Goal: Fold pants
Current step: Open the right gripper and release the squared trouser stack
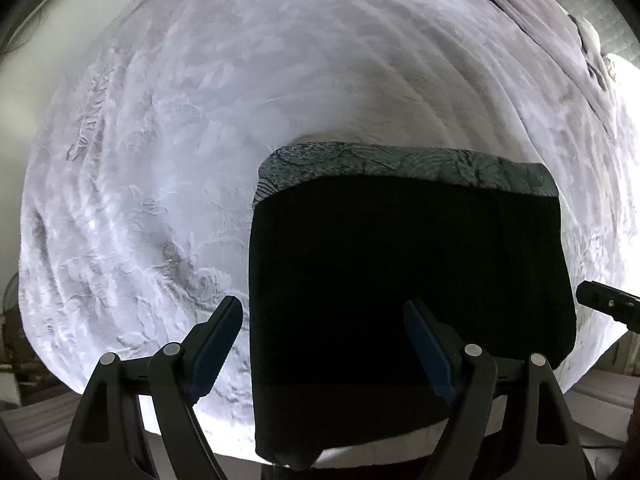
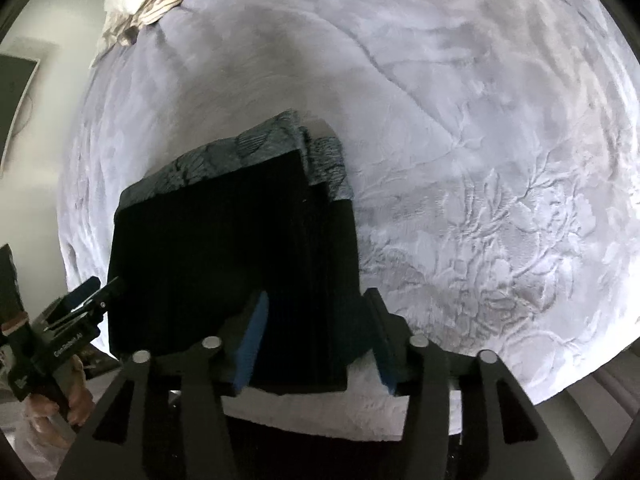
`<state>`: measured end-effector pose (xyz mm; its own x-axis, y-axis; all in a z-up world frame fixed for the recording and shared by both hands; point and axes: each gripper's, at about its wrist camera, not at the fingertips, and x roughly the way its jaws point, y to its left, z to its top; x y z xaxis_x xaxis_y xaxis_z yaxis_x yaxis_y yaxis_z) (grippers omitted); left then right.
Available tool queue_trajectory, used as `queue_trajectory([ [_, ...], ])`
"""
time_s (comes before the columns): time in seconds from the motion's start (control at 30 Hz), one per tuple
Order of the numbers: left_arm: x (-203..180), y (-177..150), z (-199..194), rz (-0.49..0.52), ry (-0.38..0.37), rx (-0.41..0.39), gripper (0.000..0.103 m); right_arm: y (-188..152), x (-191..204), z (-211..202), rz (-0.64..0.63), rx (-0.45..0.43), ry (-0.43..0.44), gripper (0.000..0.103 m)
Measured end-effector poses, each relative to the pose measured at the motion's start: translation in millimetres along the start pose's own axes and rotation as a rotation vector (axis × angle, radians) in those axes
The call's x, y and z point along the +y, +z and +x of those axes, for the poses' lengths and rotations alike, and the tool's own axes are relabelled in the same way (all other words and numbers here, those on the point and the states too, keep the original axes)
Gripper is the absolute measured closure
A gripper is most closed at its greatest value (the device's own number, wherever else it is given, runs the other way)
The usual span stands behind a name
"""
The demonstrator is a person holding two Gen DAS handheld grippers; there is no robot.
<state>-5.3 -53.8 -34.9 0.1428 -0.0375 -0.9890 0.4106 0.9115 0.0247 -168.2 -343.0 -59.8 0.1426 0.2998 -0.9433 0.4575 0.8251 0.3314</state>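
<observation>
The left gripper (image 1: pixel 324 344) hung straight down with its jaws spread wide and empty over the near left edge of the black pants (image 1: pixel 408 264), folded into a thick rectangle with a grey leaf-patterned waistband, lying on the pale lilac embossed plush blanket (image 1: pixel 160 160). The right gripper (image 2: pixel 318 342), tilted steeply down, stood parted astride the bundle's near right corner, pads apparently clear. The folding looked all but done, leaving, by this reading, only withdrawal or a final smoothing press.
</observation>
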Motion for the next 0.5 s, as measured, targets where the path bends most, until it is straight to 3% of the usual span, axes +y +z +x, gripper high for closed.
queue_trajectory([
  [0.3, -17, -3, -8, 0.005, 0.001, 0.002, 0.019, 5, 37, -7, -0.079, -0.021, -0.06, 0.03],
  [0.37, -17, -4, -11, -0.002, -0.006, 0.002, 0.0, 6, 42, -7, -0.091, -0.024, -0.07, 0.027],
  [0.5, -18, -3, -13, -0.007, 0.006, 0.008, 0.0, 5, 51, -8, -0.113, -0.032, -0.09, 0.022],
])
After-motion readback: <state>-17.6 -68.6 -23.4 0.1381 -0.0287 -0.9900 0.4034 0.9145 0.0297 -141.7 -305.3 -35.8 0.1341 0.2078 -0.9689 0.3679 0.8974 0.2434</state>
